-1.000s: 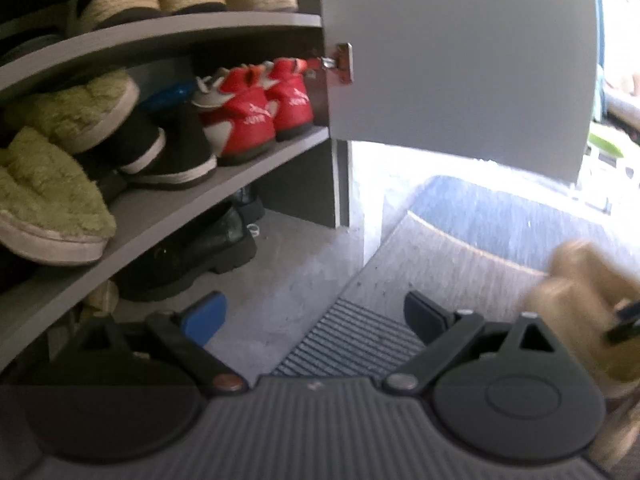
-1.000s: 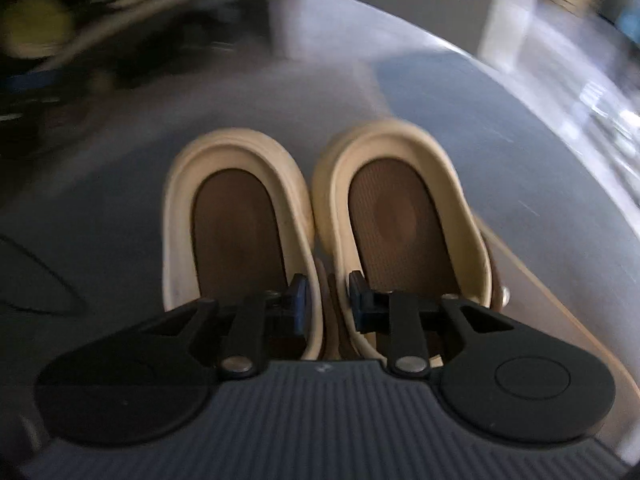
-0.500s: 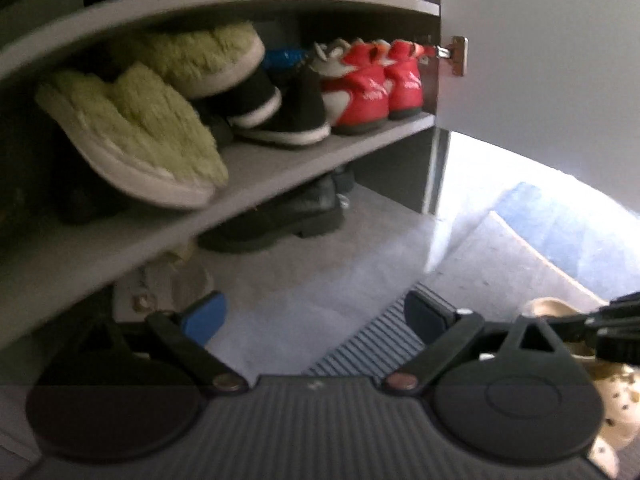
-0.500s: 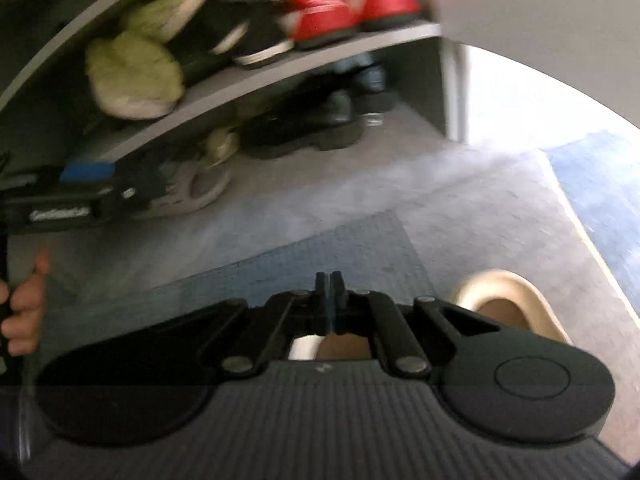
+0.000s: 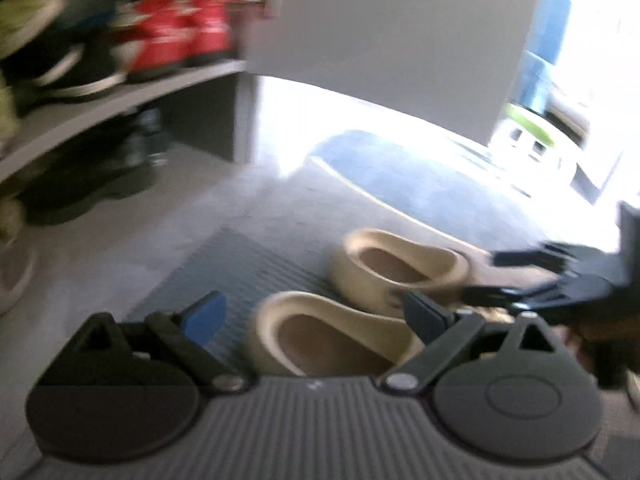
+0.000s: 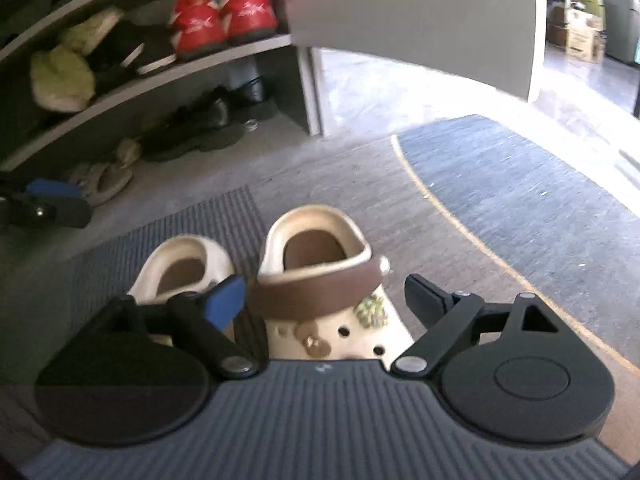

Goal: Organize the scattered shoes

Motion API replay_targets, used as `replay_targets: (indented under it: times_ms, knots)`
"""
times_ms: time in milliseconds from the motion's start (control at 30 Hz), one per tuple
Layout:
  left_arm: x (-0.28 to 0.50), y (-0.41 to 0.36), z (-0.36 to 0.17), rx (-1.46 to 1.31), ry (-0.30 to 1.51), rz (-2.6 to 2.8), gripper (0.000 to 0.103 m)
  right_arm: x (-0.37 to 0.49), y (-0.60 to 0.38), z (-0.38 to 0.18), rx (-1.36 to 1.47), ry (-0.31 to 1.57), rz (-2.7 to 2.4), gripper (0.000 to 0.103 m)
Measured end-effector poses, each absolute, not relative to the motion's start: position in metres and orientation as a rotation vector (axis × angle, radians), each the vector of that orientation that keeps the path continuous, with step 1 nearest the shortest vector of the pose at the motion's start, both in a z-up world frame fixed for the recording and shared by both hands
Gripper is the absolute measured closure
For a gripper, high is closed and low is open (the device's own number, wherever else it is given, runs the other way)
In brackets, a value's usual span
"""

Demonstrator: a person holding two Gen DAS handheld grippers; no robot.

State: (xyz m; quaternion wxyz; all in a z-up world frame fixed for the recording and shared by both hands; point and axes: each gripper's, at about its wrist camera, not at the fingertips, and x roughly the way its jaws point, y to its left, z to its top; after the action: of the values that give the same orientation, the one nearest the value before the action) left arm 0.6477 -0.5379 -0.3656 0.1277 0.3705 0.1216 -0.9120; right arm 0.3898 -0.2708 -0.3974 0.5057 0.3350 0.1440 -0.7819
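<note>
Two cream clogs with brown insoles stand side by side on the ribbed dark mat (image 6: 192,224). In the right wrist view the right clog (image 6: 320,276) has a brown strap and charms, and the left clog (image 6: 180,268) lies beside it. My right gripper (image 6: 324,300) is open, its fingers on either side of the right clog's strap. In the left wrist view my left gripper (image 5: 316,316) is open just over the nearer clog (image 5: 328,332), with the other clog (image 5: 396,268) behind it. The right gripper (image 5: 532,276) shows there at the right edge.
An open shoe cabinet stands at the left, its shelves (image 6: 160,76) filled with red sneakers (image 6: 224,20), green fuzzy slippers (image 6: 60,76) and black shoes (image 6: 192,132). Its grey door (image 6: 412,12) hangs open above. A blue rug (image 6: 520,196) lies to the right.
My right gripper was shut on the clogs and has opened, leaving both on the mat. My left gripper has swung from the shelves to just over the nearer clog.
</note>
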Motion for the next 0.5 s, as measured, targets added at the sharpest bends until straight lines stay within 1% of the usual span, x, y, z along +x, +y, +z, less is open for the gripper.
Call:
replay_targets:
  times_ms: [67,167,233,300,400,500]
  knots:
    - [0.644,-0.522,-0.375,1.134,0.321,-2.671,0.006,0.388,-0.277,-0.408,0.82,0.401,-1.85,0.014]
    - [0.646,-0.515,-0.382,1.181,0.352,-2.683,0.006,0.386,-0.291,-0.422,0.805,0.475,-1.83,0.014]
    - [0.648,-0.513,-0.385,1.186,0.349,-2.679,0.006,0.384,-0.3,-0.432,0.785,0.51,-1.828,0.005]
    - [0.65,-0.518,-0.387,1.185,0.371,-2.655,0.006,0.376,-0.313,-0.445,0.833,0.518,-1.795,0.002]
    - [0.653,-0.529,-0.387,1.168,0.415,-2.622,0.006,0.366,-0.318,-0.443,0.894,0.482,-1.765,0.004]
    - [0.656,-0.545,-0.39,1.115,0.464,-2.556,0.006,0.38,-0.316,-0.443,0.88,0.5,-1.726,0.005]
